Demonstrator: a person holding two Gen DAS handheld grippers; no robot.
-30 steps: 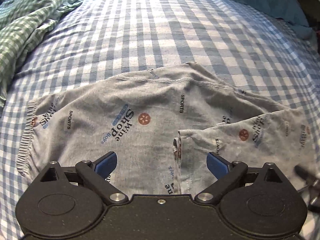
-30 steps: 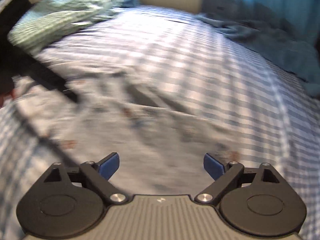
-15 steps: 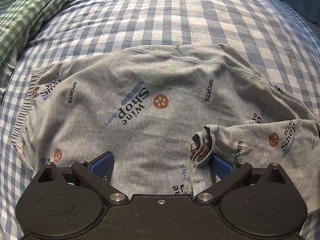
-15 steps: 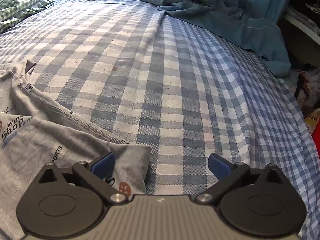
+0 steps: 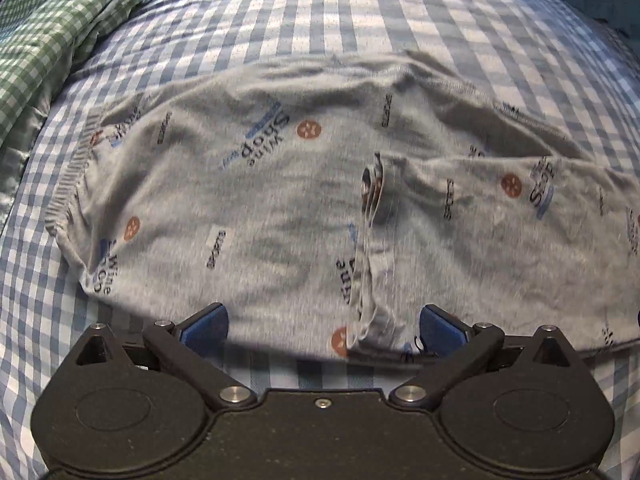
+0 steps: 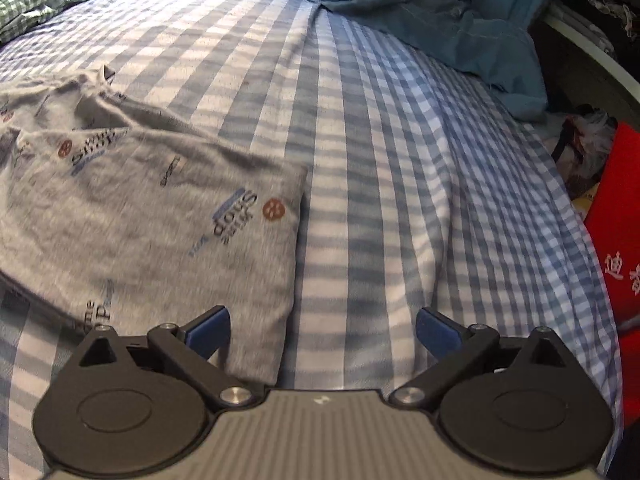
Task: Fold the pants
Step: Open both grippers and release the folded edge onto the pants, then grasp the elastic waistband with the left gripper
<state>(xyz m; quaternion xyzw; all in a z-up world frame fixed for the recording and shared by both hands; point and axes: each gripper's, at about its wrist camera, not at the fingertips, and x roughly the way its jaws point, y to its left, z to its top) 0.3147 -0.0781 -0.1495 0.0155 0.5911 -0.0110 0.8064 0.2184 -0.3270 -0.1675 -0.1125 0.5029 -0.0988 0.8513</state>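
Observation:
Grey printed pants (image 5: 280,200) lie spread on a blue checked bed. They are folded over, with a cuff edge (image 5: 376,216) running down the middle of the left wrist view. My left gripper (image 5: 324,326) is open, its jaws straddling the near edge of the cloth by that cuff, gripping nothing. In the right wrist view the pants (image 6: 140,216) lie at the left, their right edge ending at mid-frame. My right gripper (image 6: 322,330) is open, its left finger (image 6: 208,330) over the cloth's near corner and its right finger (image 6: 436,330) over bare sheet.
The checked bedsheet (image 6: 400,160) stretches far and right. A green checked blanket (image 5: 48,32) is bunched at the far left. Blue bedding (image 6: 460,20) lies at the far right. The bed edge drops off at the right, beside a red bag (image 6: 616,240).
Both grippers have pulled back toward the near edge of the pants. More of the cloth shows in each view. Both stay open.

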